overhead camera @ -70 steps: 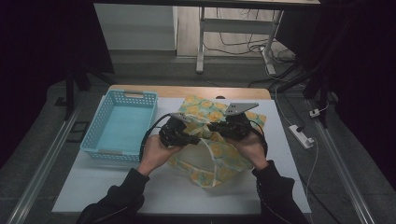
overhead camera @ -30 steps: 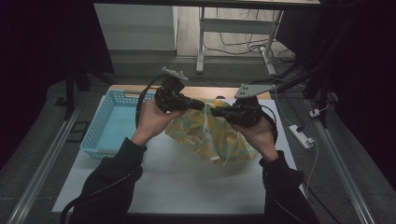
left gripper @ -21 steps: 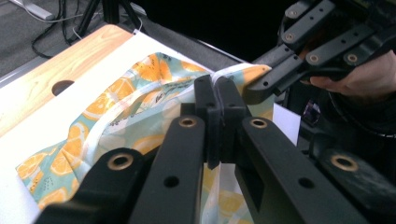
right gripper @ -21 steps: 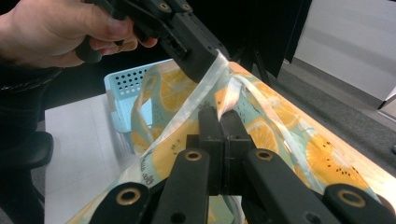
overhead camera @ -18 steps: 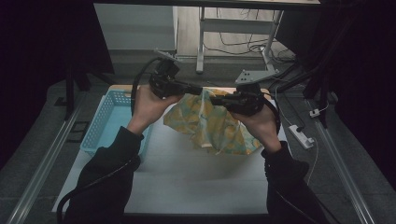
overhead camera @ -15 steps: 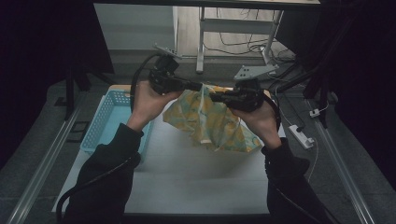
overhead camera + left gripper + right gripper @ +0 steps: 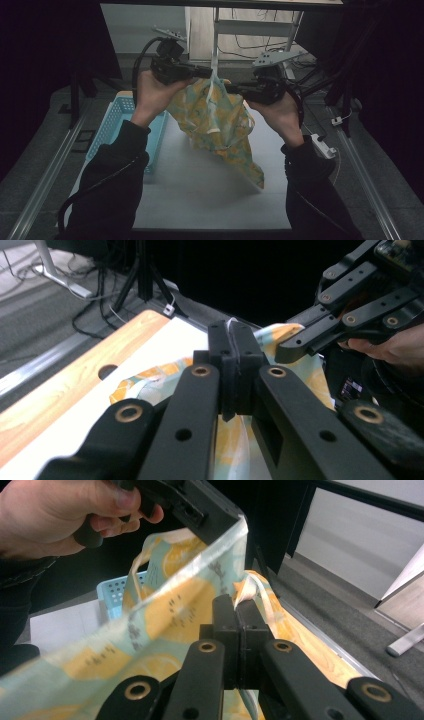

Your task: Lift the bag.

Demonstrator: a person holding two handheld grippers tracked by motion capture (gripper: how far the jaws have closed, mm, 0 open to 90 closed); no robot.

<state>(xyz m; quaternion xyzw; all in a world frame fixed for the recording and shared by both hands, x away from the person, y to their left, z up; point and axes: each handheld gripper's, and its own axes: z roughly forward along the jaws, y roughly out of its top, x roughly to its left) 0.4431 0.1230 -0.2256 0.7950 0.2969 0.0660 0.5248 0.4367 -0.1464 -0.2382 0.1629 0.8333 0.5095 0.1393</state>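
A pale green cloth [image 7: 216, 117] printed with yellow lemon slices hangs above the white table [image 7: 200, 192], its lower corner trailing toward the front right. My left gripper [image 7: 207, 74] is shut on the cloth's top edge, and my right gripper [image 7: 227, 89] is shut on the same edge just to the right. In the left gripper view the jaws [image 7: 231, 337] are pressed together on the cloth [image 7: 150, 377], with the right gripper [image 7: 300, 342] close by. In the right gripper view the jaws [image 7: 239, 605] pinch a fold of the cloth [image 7: 165, 610], which stretches up to the left gripper [image 7: 200, 510].
A light blue perforated basket [image 7: 116, 120] stands on the table's left side, below the left forearm. A white power strip [image 7: 322, 145] lies off the table's right edge. The far table edge is bare wood [image 7: 65, 390]. A metal frame stands behind the table.
Both hands have risen together with the cloth. It has come up off the table and now hangs between the grippers, with its lower end swinging toward the front right.
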